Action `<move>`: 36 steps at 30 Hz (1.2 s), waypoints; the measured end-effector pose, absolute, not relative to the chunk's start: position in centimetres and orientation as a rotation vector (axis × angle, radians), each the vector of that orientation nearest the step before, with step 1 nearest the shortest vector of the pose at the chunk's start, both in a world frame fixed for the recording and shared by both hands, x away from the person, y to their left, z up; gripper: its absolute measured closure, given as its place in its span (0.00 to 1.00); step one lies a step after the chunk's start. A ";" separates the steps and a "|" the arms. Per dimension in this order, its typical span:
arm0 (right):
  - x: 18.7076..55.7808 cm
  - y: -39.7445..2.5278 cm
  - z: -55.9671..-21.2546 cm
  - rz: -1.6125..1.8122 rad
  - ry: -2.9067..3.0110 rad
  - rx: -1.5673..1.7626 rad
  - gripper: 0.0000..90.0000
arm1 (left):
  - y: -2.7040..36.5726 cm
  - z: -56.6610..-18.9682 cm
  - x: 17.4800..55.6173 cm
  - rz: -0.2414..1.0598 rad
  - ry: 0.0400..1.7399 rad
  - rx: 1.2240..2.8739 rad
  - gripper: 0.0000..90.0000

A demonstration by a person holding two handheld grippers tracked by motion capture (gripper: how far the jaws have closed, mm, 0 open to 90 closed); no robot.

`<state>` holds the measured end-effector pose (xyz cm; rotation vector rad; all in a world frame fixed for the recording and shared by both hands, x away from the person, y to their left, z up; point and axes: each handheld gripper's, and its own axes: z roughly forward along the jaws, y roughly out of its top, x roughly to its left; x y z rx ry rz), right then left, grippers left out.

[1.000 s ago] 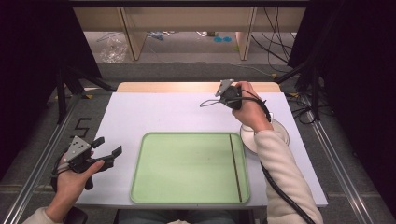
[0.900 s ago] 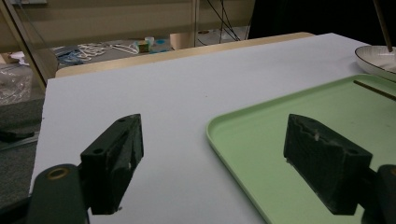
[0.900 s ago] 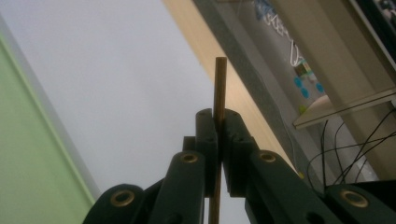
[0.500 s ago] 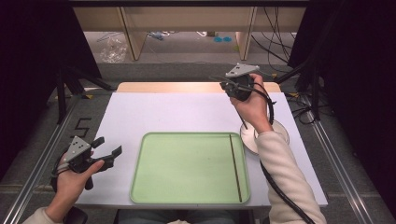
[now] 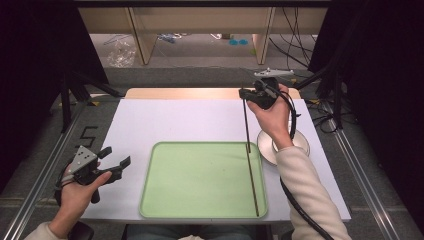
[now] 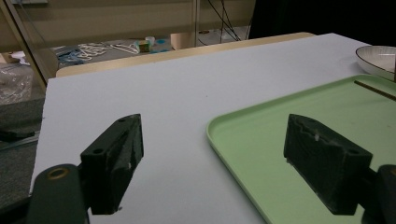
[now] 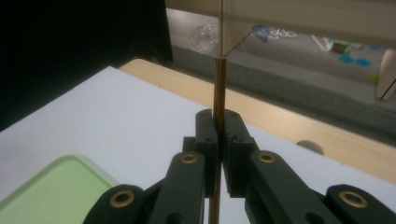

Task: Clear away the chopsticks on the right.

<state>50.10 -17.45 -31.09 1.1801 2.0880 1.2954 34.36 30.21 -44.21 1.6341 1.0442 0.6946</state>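
Observation:
My right gripper [image 5: 244,94] is raised over the far right of the white table top [image 5: 175,120], shut on a thin brown stick [image 5: 246,125] that hangs straight down, its lower end over the green tray's [image 5: 200,180] far right corner. In the right gripper view the jaws [image 7: 218,117] pinch that stick [image 7: 219,84] upright. A second dark stick [image 5: 253,185] lies along the tray's right side. My left gripper [image 5: 117,156] rests open at the table's left edge, left of the tray. Nothing is between its jaws [image 6: 215,128], which frame the tray's near corner [image 6: 261,140].
A white plate [image 5: 300,142] sits right of the tray, partly behind the right hand; its rim [image 6: 378,58] shows in the left gripper view. A wooden strip [image 5: 190,93] runs along the table's far edge. Cables trail at the far right.
The right gripper has risen and turned, so the stick it holds has swung from pointing left to hanging vertically. The left gripper has stayed where it was.

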 end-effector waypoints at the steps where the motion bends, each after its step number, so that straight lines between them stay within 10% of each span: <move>1: 50.0 -17.4 -31.2 1.291 2.097 1.201 0.97 | 30.2 -44.2 34.4 0.695 1.044 1.634 0.22; 36: 48.8 -15.5 -37.8 0.717 2.186 1.866 0.97 | 30.2 -44.2 34.4 0.695 1.046 1.639 0.22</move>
